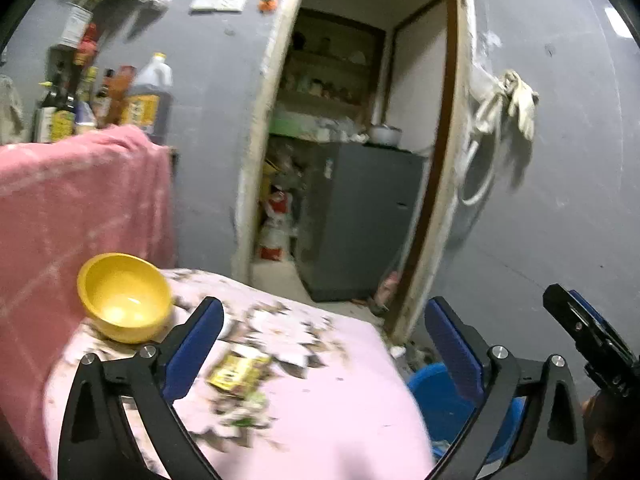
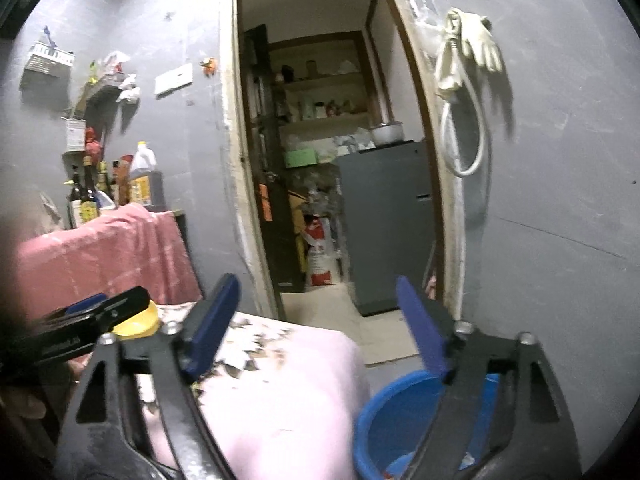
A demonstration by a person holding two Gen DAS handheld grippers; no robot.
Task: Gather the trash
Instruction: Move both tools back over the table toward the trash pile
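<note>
A yellow and green wrapper point(image 1: 238, 372) lies on the pink flowered tablecloth point(image 1: 320, 412), with a small green scrap point(image 1: 244, 422) just in front of it. My left gripper point(image 1: 324, 336) is open and empty above the cloth, the wrapper near its left finger. A blue bucket point(image 1: 448, 400) stands on the floor right of the table; it also shows in the right wrist view point(image 2: 396, 420). My right gripper point(image 2: 320, 320) is open and empty, held above the table's right edge and the bucket. The wrapper is hidden in the right wrist view.
A yellow bowl point(image 1: 126, 298) sits at the table's far left. A pink cloth point(image 1: 80, 208) covers a counter behind it, with several bottles point(image 1: 100, 96). An open doorway point(image 1: 352, 160) leads to a grey cabinet point(image 1: 360, 220). Gloves point(image 1: 516, 100) hang on the wall.
</note>
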